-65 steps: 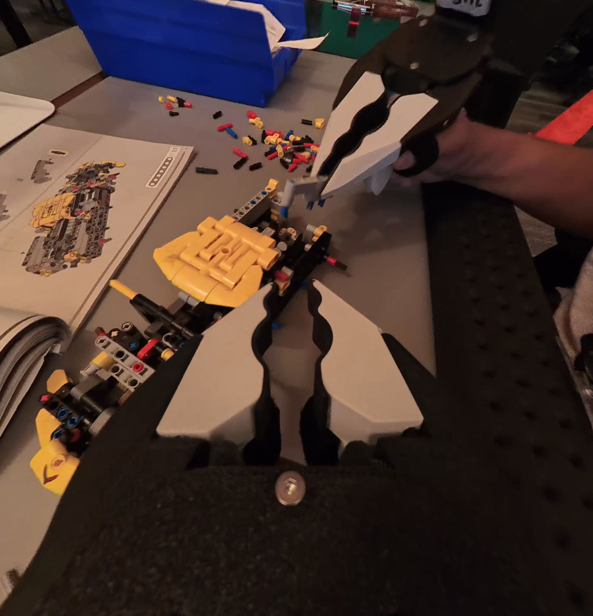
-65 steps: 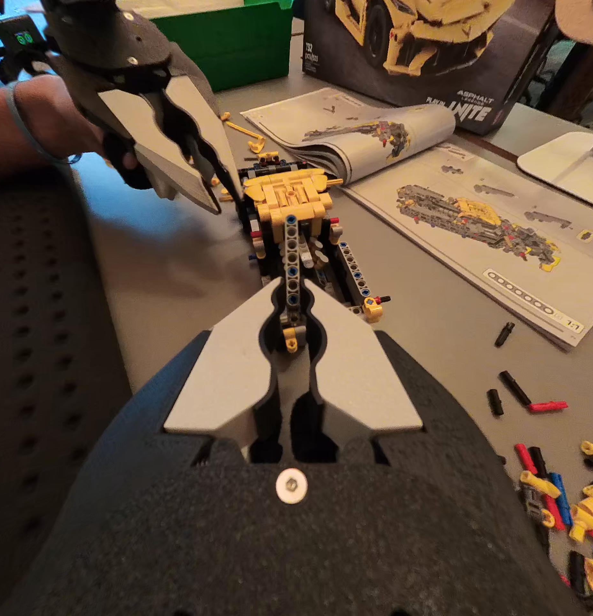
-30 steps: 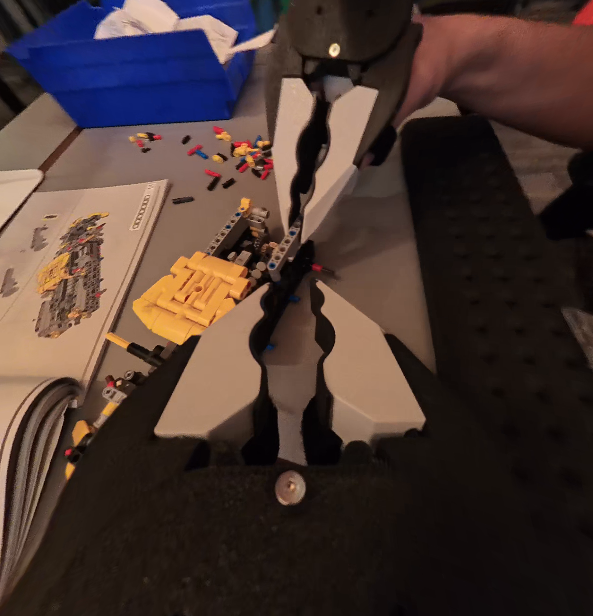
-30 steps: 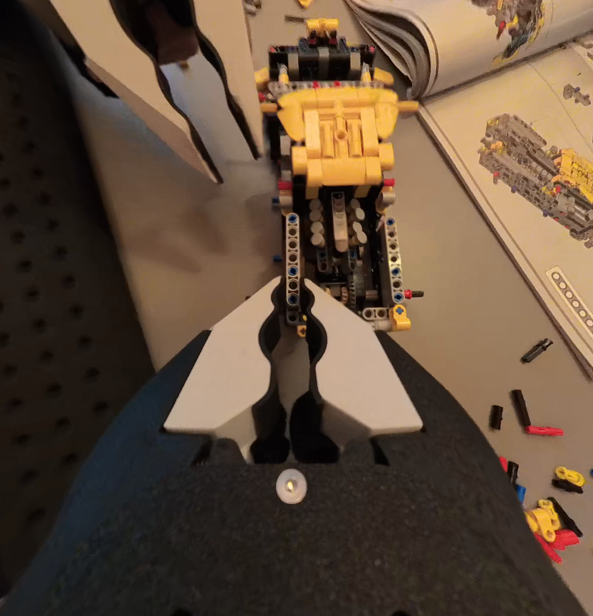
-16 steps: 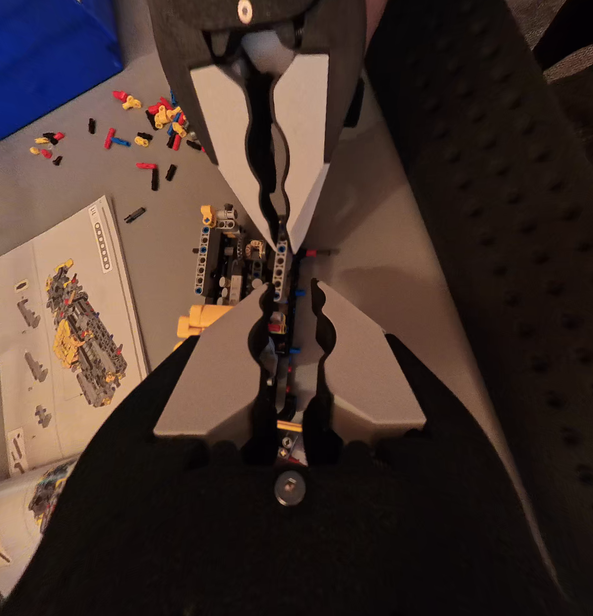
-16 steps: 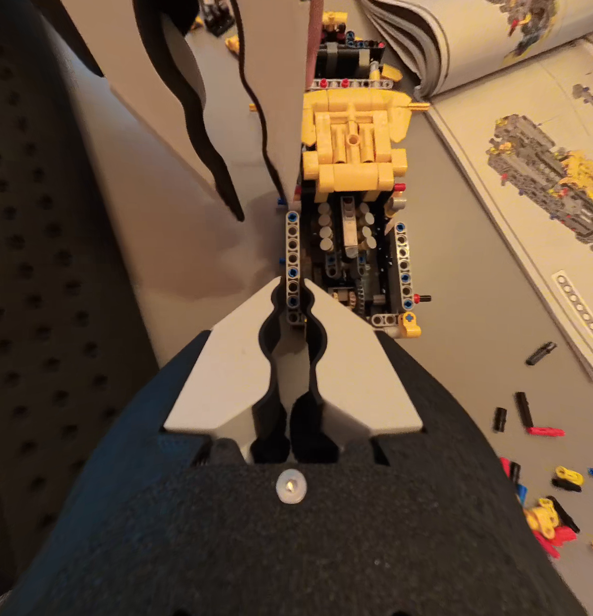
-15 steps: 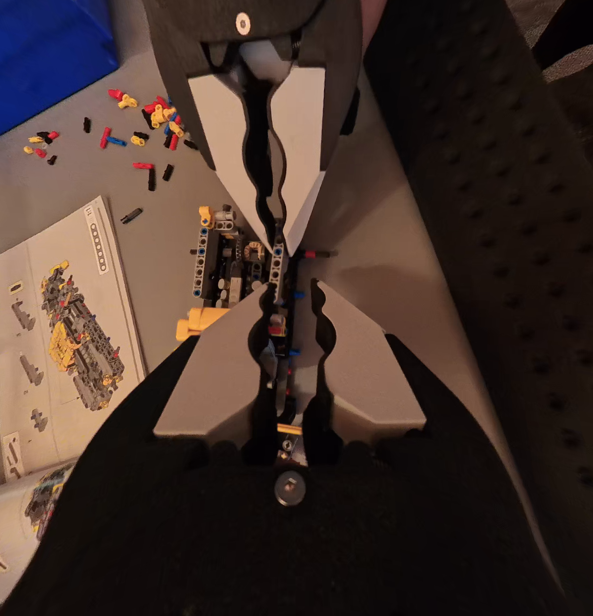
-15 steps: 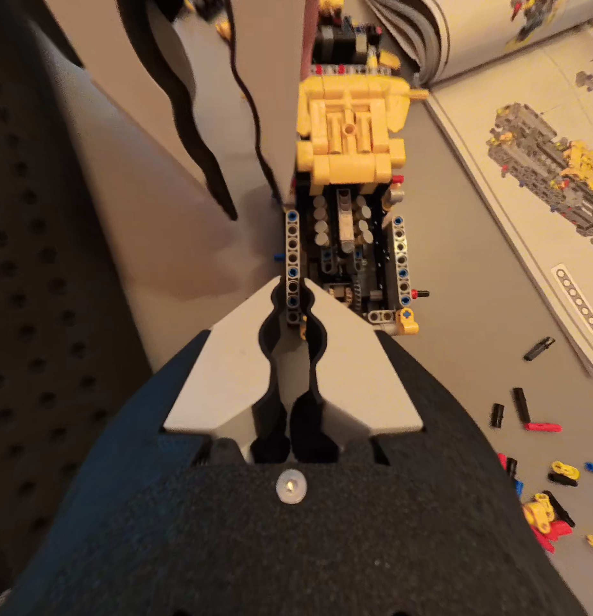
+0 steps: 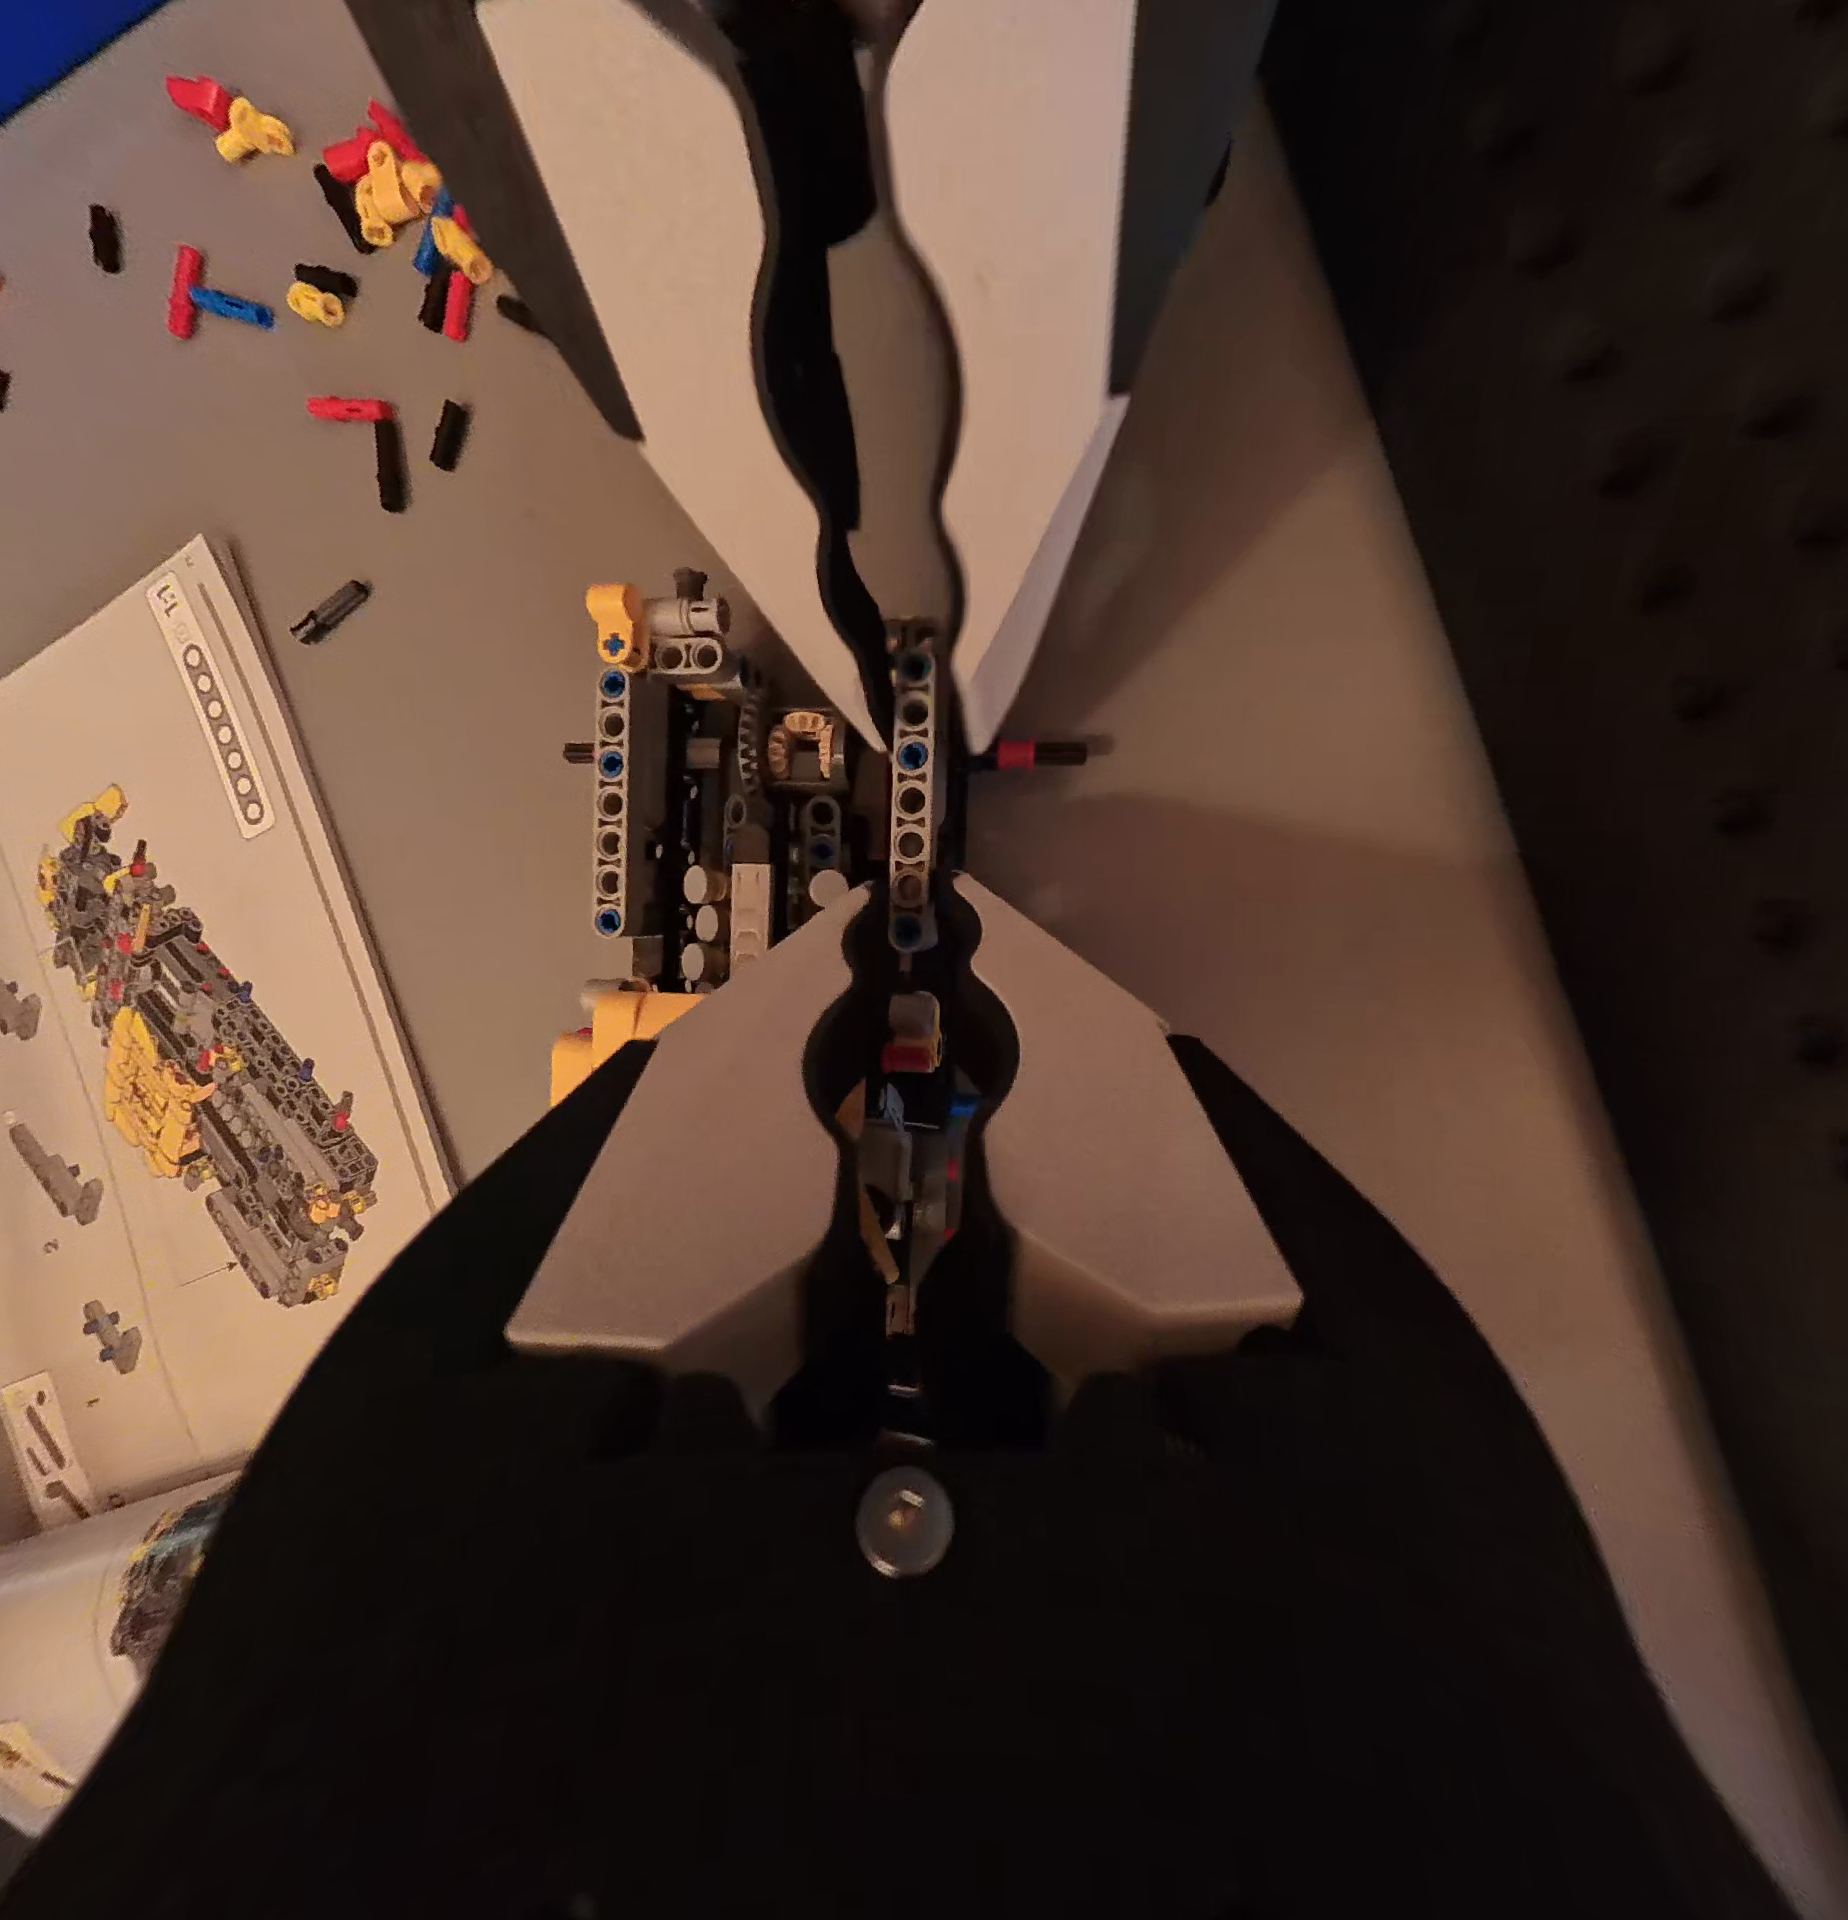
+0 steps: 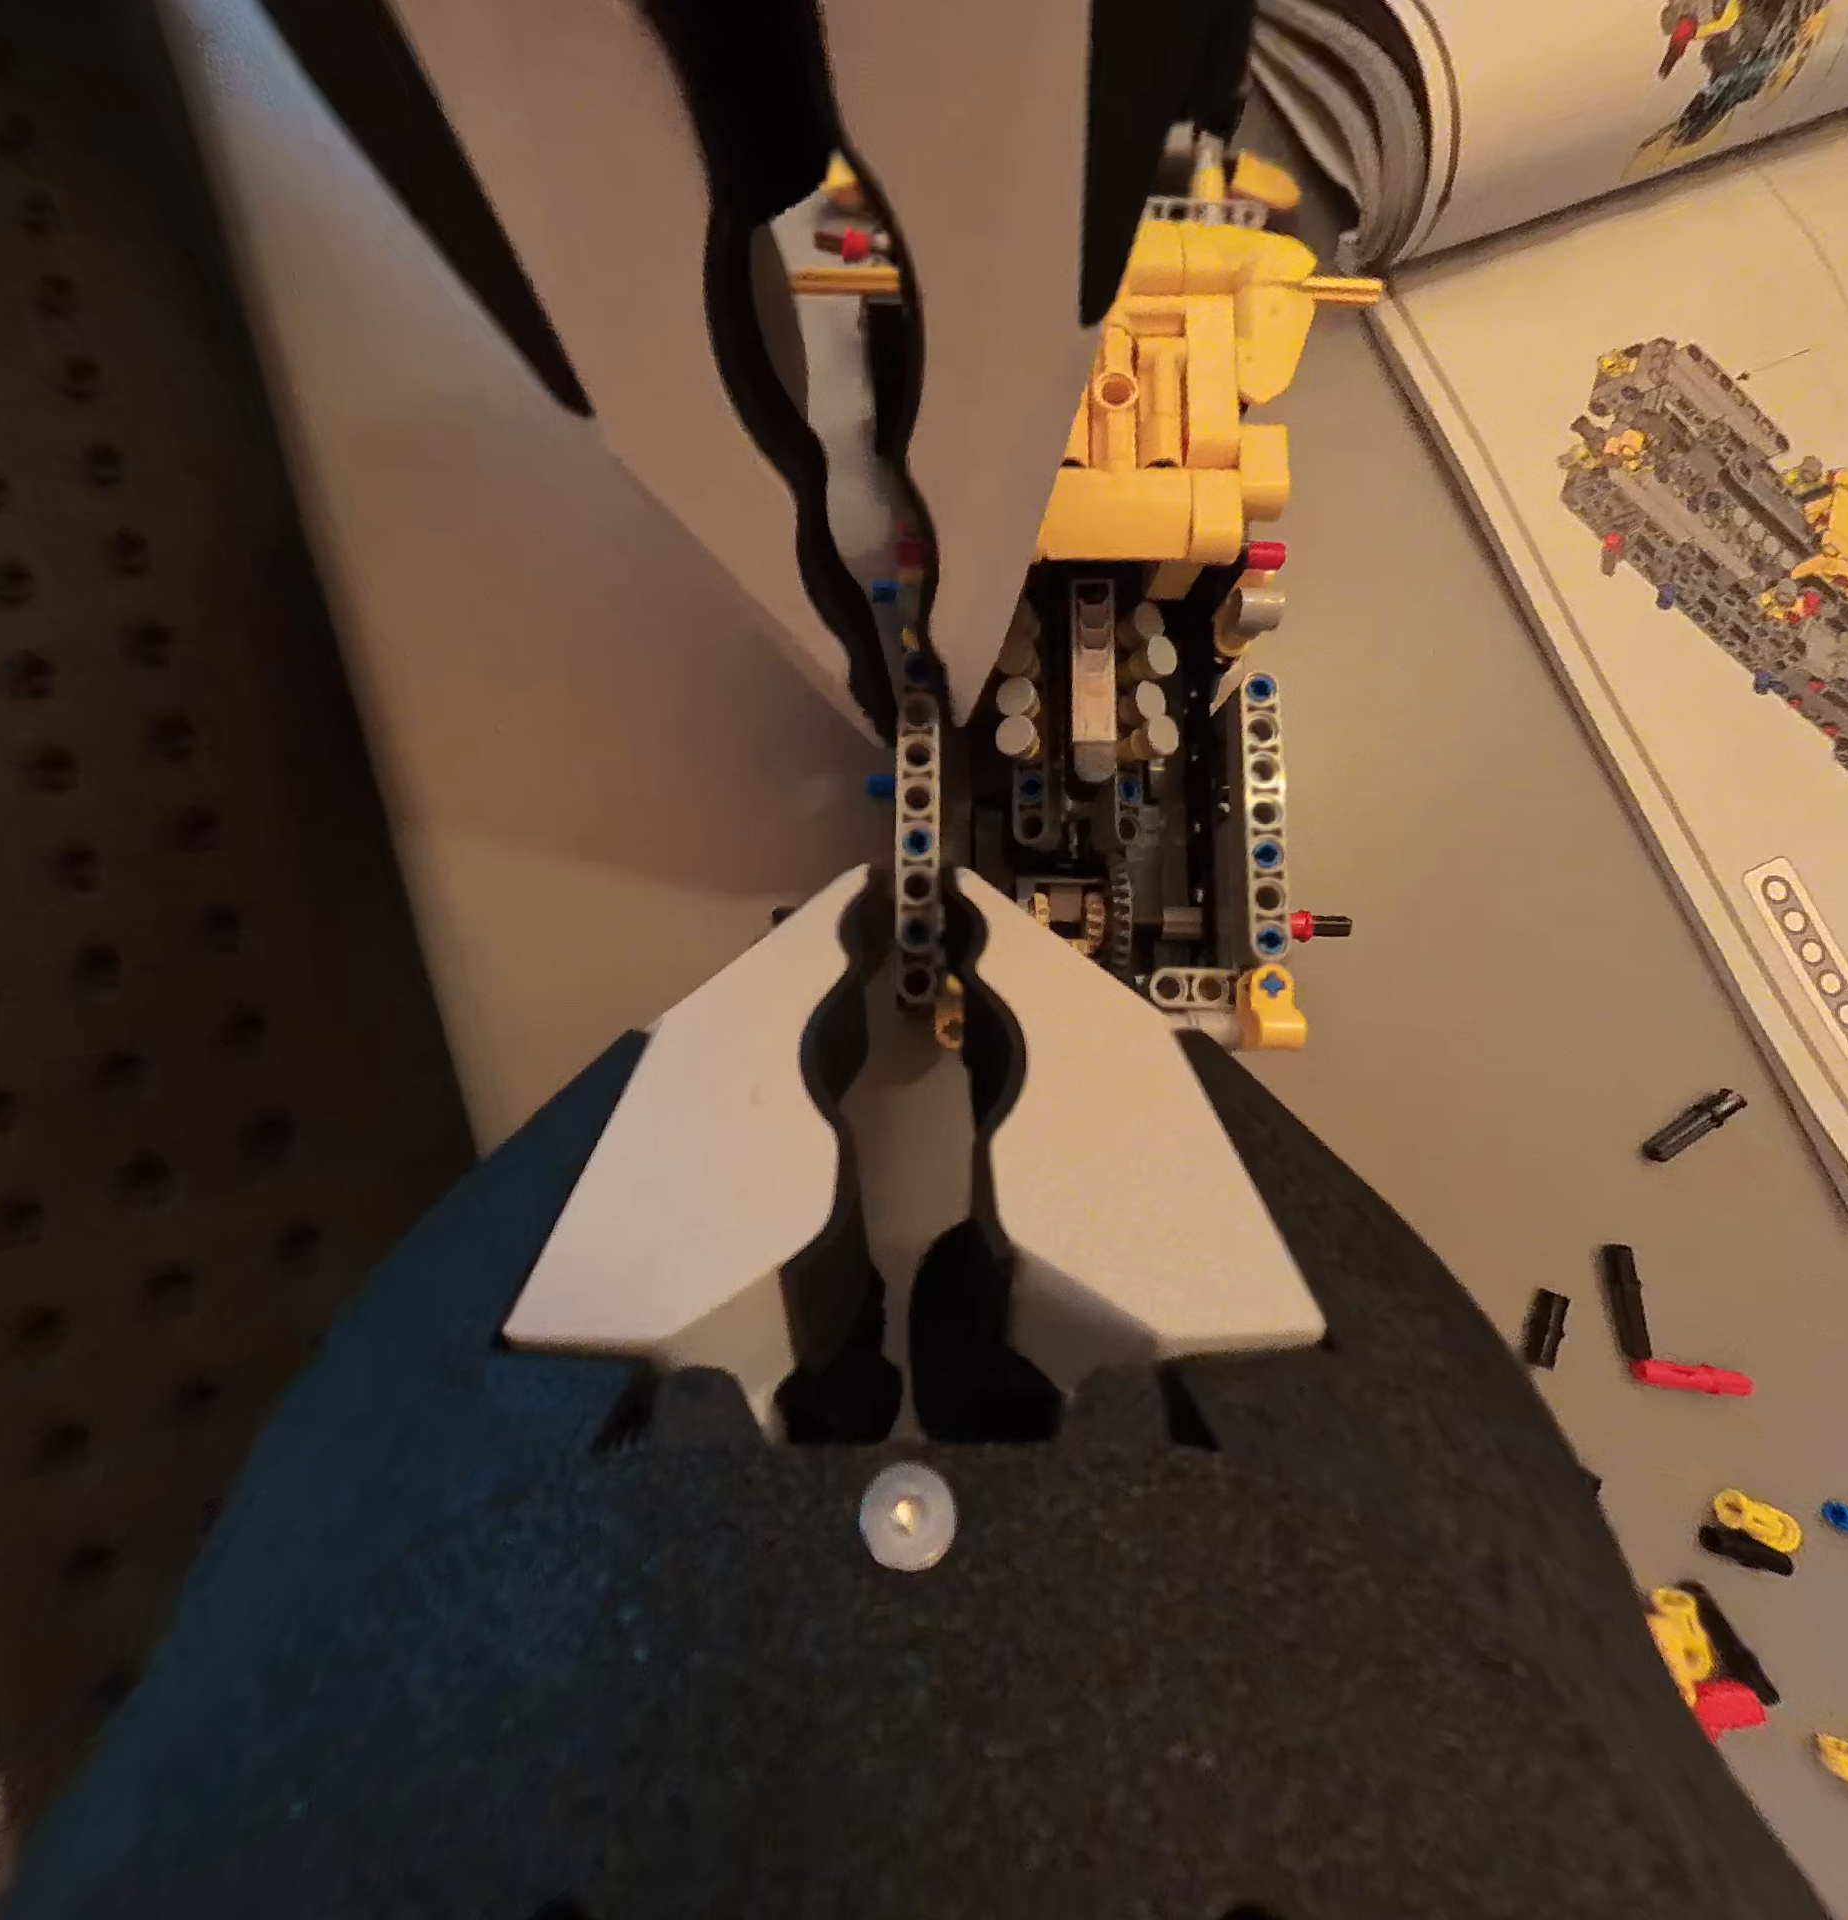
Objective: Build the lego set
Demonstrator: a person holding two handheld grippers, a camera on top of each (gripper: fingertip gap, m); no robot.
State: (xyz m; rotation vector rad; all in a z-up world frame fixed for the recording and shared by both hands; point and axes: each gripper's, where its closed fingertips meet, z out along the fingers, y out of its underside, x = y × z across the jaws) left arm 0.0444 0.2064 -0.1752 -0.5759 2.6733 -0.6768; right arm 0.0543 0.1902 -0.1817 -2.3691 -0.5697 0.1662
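Note:
The partly built yellow and black lego car chassis lies on the grey table; it also shows in the left wrist view. A grey holed beam runs along its side nearest the black mat. My right gripper is shut on one end of this beam. My left gripper comes from the opposite end and is closed around the other end of the same beam. The two grippers face each other tip to tip, a short stretch of beam between them. The yellow hood block is partly hidden behind the left gripper's finger.
The open instruction booklet lies beside the model, on the right in the right wrist view. Loose red, yellow, blue and black pins are scattered there and at the lower right. A black perforated mat borders the table. Both grippers' tips are close together, under 4 cm apart. The yellow hood block is about 6 cm from my left fingertips.
Both grippers have come down close over the model and closer to each other. The left gripper's jaws have narrowed from open onto the beam. The right gripper still holds the beam's end.

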